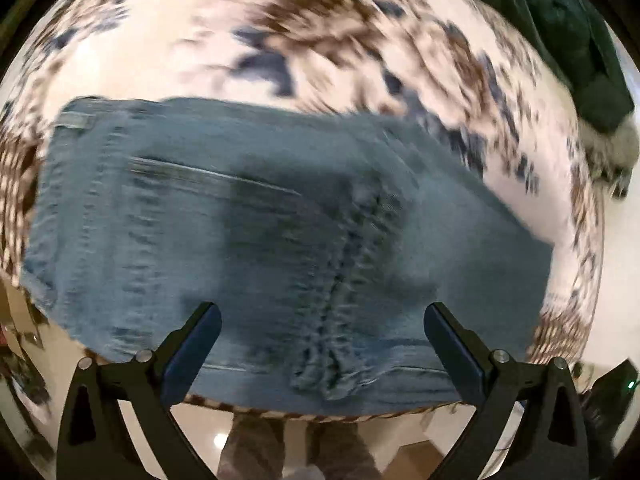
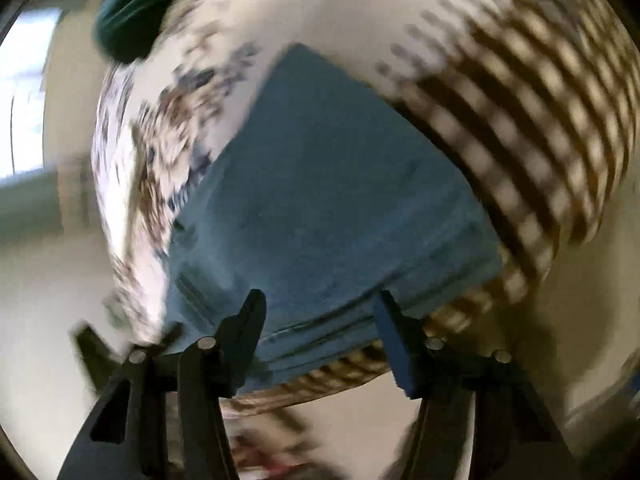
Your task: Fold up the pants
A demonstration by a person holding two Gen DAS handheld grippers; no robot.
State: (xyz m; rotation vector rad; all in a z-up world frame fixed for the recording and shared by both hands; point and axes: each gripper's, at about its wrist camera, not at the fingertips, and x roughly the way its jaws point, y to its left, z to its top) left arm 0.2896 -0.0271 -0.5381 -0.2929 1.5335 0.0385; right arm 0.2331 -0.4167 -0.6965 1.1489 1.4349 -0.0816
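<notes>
Your left gripper (image 1: 322, 322) and right gripper (image 2: 320, 308) both hang spread wide, gripping nothing, above the folded blue denim pants (image 1: 260, 220) on the patterned white cloth (image 1: 168, 52).

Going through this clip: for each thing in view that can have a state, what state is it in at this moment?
jeans: folded into a compact stack, lying flat on the patterned cloth, held by neither claw.
patterned cloth: spread out under the jeans.
left claw: open, empty, over the jeans' near edge.
right claw: open, empty, at the jeans' near edge.
dark green fabric: bunched up at the far edge.
</notes>
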